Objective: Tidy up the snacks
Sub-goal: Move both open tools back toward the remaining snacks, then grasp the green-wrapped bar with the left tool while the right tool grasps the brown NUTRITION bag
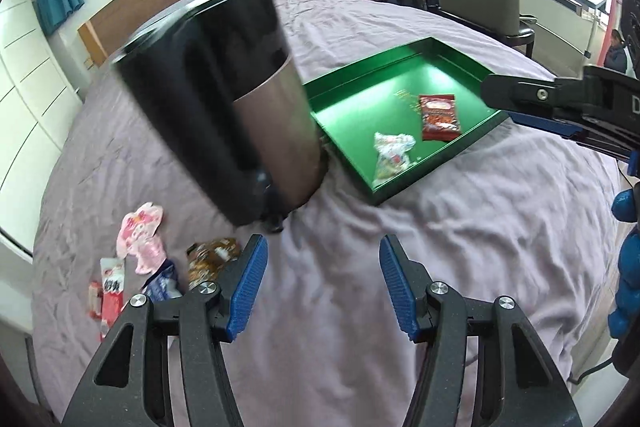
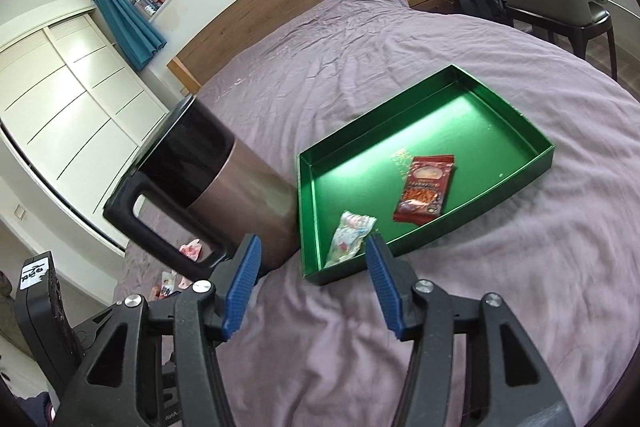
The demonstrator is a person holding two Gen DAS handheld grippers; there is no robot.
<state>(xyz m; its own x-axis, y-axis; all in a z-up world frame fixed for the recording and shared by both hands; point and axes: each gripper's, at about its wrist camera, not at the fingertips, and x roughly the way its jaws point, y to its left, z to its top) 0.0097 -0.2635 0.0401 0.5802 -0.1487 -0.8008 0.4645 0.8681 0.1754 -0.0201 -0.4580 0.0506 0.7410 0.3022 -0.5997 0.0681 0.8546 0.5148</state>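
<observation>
Two snack packets [image 2: 425,189] in green tray [image 2: 532,163] (on bed), both grippers [image 1: 322,277] [image 2: 312,281] wide, loose wrappers [image 1: 142,247] possibly empty

Matte black left two-finger gripper [image 1: 322,287] and identical right gripper [image 2: 314,291], each with ribbed blue rubber pads [image 1: 248,287] and silver pivot screws; a blue-gloved hand [image 1: 626,259], apparently, shows at frame edge.

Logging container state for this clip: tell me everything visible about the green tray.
The green tray is a shallow rectangular box with low walls and a glossy, metallic-looking floor. It lies flat on the purple bedspread, close beside the dark bin. Inside lie a red snack packet and a pale wrapped snack. Neither gripper touches it.
</observation>
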